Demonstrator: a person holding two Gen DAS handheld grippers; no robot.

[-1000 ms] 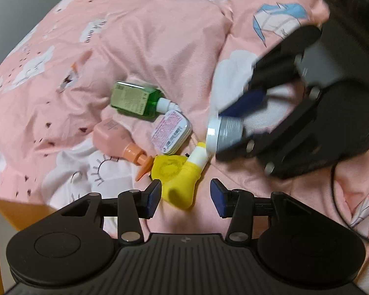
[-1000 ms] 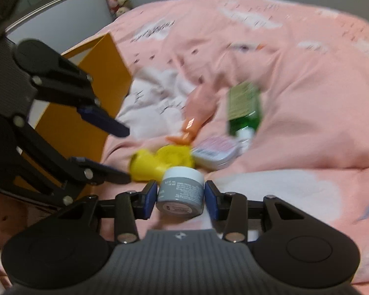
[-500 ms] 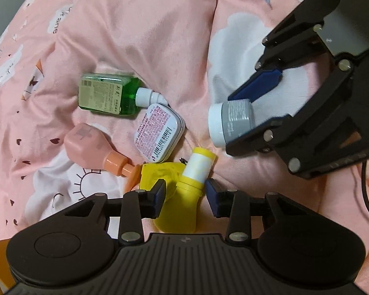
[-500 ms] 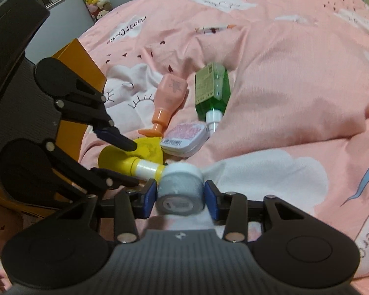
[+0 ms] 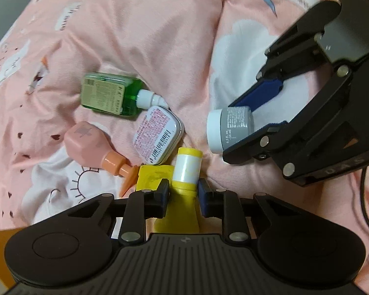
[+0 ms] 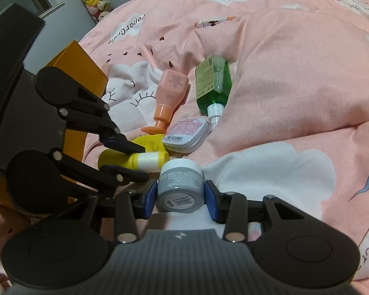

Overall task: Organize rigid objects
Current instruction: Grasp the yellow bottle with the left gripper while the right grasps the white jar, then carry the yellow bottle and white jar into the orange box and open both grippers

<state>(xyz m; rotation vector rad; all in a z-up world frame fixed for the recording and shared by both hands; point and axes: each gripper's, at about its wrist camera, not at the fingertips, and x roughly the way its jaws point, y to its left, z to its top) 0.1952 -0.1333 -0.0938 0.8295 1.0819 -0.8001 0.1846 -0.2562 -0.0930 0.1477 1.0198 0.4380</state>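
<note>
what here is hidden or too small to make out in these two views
- Left wrist view: the yellow plastic bottle has its lower body hidden behind the left hand-held gripper, which has just closed on its neck.
- Right wrist view: the small grey jar in the right hand-held gripper has label print too small to read.
- Right wrist view: the orange box is mostly hidden.

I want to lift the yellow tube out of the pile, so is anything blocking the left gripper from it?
Nothing visible does. The left gripper is shut on the yellow tube, pads on either side of its neck. The white tin and the peach bottle lie just past it, beside its cap end.
</note>
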